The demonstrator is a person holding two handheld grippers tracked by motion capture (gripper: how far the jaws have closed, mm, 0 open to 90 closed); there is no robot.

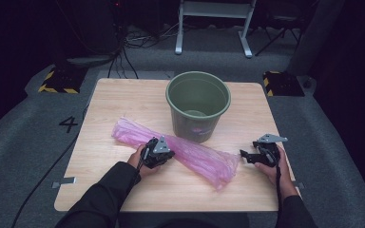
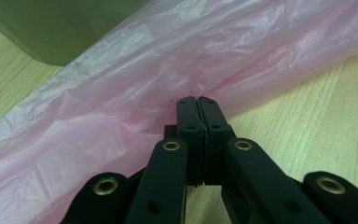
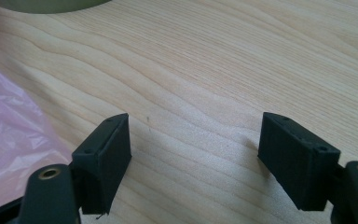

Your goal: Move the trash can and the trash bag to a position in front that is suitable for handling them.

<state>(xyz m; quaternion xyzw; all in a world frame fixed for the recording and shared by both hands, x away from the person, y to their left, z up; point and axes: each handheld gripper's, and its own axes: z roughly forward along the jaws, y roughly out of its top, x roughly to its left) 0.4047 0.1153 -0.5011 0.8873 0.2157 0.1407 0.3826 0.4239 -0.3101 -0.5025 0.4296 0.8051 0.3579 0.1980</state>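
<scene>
left gripper (image 2: pixel 196 100) pinched tight on pink bag (image 1: pixel 185 154) near its middle, bag lying flat on table (image 1: pixel 123 95) in front of green bin (image 1: pixel 198 105), likely to line it. right gripper (image 3: pixel 196 154) wide open, holding nothing, waiting by bag's end.

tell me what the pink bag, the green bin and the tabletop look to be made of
Pink bag: thin, translucent plastic film, going by its fine crinkles and soft sheen where the left tongs pinch it.
Green bin: probably moulded plastic, with smooth matte walls and an even rolled rim.
Tabletop: pale wood or wood-look laminate, with visible grain lines; which one is unclear.
</scene>
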